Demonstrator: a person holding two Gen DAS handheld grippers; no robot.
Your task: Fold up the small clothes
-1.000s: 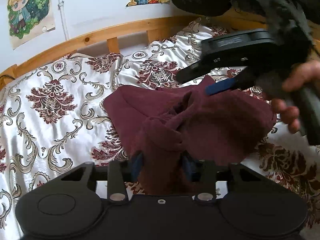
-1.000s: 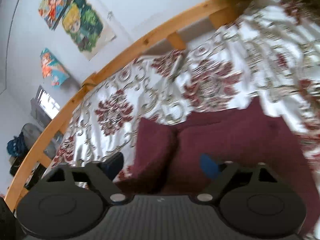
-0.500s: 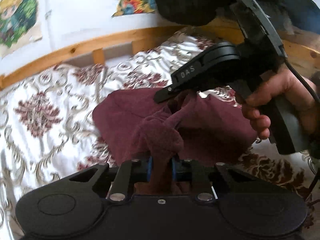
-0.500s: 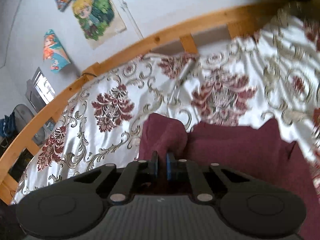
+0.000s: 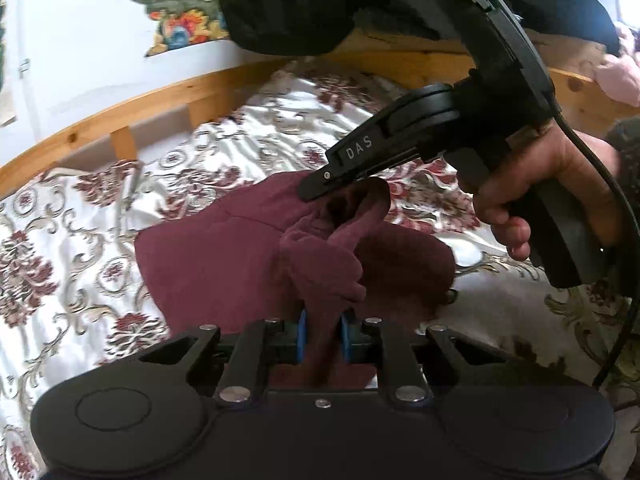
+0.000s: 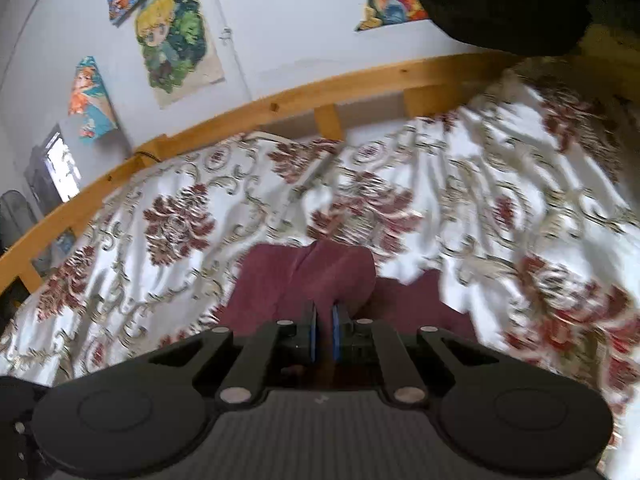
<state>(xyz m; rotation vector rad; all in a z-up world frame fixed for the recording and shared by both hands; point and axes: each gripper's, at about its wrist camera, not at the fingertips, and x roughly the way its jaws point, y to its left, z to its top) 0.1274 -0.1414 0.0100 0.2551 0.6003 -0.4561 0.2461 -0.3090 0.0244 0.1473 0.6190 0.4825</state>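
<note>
Both hand-held grippers, left hand-held gripper (image 5: 323, 338), right hand-held gripper (image 6: 324, 334), apparently pinching maroon garment (image 5: 224, 256)

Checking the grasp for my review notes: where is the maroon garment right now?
The maroon garment lies mid-bed on the floral bedspread, bunched between the left hand-held gripper and the right hand-held gripper, both shut on its folds.

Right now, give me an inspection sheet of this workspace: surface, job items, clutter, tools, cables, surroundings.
Surface: bed with floral bedspread, wrinkled.
Job's things: one maroon garment, partly lifted and bunched between both tools.
Clutter: nothing seen on the bedspread.
Grippers: left tool shut on the maroon garment; right tool shut on another fold of it.
Cables: black cable trailing from the right tool past the hand.
Surroundings: wooden bed rail, cartoon posters on the wall.
</note>
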